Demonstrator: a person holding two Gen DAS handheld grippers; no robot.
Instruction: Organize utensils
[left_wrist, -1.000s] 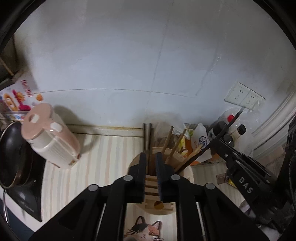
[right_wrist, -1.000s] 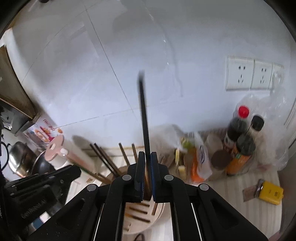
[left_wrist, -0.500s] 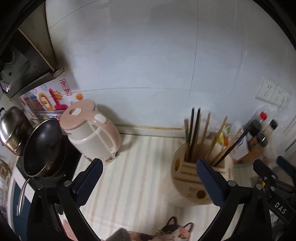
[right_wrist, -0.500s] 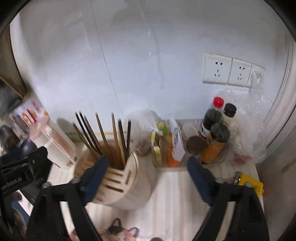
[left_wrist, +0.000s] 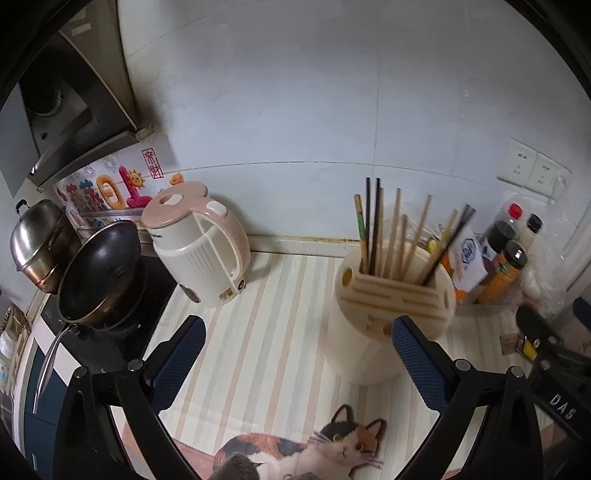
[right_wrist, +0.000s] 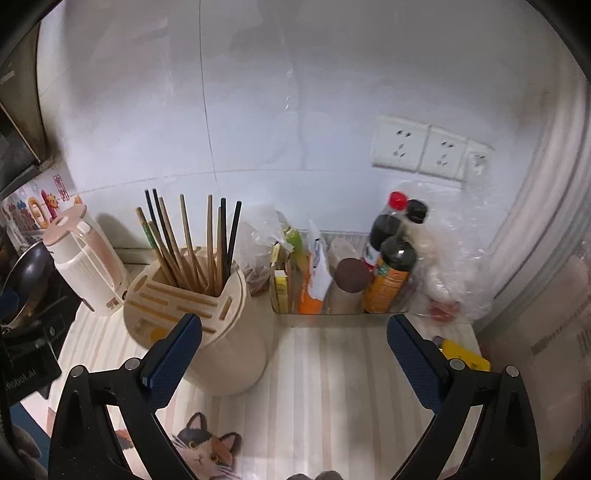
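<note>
Chopsticks (right_wrist: 192, 243), about 10, upright in holder (right_wrist: 207, 332); both grippers empty, spread.

I'm looking at a home kitchen. A range hood (left_wrist: 70, 107) hangs over a stove (left_wrist: 110, 332) carrying a black wok (left_wrist: 98, 273) and a steel pot (left_wrist: 37, 240). On the striped table (left_wrist: 258, 332) stand a pink kettle (left_wrist: 199, 243), a holder (left_wrist: 388, 314) of chopsticks (left_wrist: 395, 229) and sauce bottles (right_wrist: 391, 266) against the tiled wall (left_wrist: 295, 110).

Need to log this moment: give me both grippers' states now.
Left gripper: open, holding nothing.
Right gripper: open, holding nothing.
</note>
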